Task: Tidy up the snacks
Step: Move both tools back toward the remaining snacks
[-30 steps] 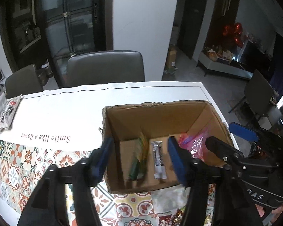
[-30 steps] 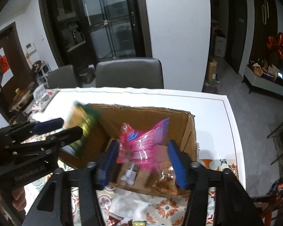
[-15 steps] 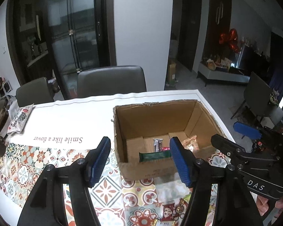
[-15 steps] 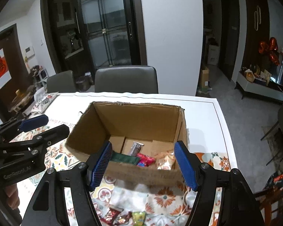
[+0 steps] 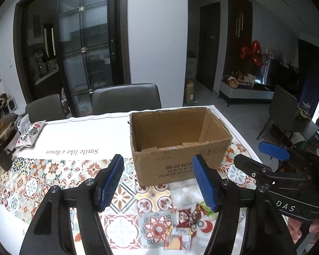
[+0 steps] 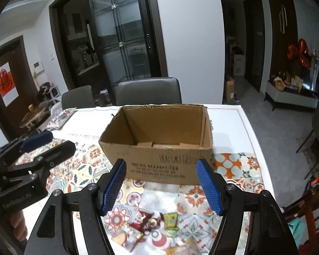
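An open cardboard box (image 5: 180,165) (image 6: 159,159) stands on the tiled tablecloth, its near wall hiding what lies on its floor. In front of it lies a small heap of wrapped snacks (image 5: 182,223) (image 6: 151,223), among them a green packet (image 6: 171,220). My left gripper (image 5: 157,161) hovers above the cloth short of the box, its jaws opening with nothing between them. My right gripper (image 6: 161,164) hangs beside it, open and empty. Each gripper also shows in the other's view: the right gripper (image 5: 259,157) at the right, the left gripper (image 6: 51,145) at the left.
Two grey chairs (image 5: 127,97) stand behind the table. A patterned packet (image 5: 29,131) and a pot (image 5: 0,131) sit at the far left. The table's right edge (image 6: 255,140) drops to the floor, with another chair (image 5: 285,110) beyond.
Both grippers have drawn back from over the box toward the near edge. The green pack and the pink bag seen in the jaws dropped into the box. The snack heap has come into view.
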Tool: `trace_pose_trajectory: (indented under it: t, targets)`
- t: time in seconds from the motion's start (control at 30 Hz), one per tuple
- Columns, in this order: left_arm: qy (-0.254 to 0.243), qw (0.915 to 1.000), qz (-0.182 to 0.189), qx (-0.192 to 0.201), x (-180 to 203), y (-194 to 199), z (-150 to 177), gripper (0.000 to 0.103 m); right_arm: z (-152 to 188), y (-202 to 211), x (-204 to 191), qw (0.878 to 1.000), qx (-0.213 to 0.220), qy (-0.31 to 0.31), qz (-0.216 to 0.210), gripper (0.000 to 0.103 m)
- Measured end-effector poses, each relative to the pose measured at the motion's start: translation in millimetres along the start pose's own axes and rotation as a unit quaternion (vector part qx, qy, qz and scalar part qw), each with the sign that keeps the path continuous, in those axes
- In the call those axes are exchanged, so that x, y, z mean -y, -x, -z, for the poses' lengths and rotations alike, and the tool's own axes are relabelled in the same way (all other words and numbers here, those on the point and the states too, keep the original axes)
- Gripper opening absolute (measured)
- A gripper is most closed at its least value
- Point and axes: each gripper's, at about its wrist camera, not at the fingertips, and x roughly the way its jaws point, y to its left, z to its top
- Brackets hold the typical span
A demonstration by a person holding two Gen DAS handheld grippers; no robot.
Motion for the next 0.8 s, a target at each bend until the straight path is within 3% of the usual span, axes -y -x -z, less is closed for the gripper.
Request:
trace_pose_trajectory:
  t: [0.33,0.8]
  targets:
    - [-0.001,0.9999,0.012,-0.008,13.8,17.3,46.3,0.067,46.6,22.7,0.4,1.000,-0.006,-0.002,-0.003,0.074]
    - [0.000,0.9959,0.023,-0.088,30.0,2.3,122.0,0.069,109.3,18.7,4.7,0.999,-0.045,0.002,0.013,0.074]
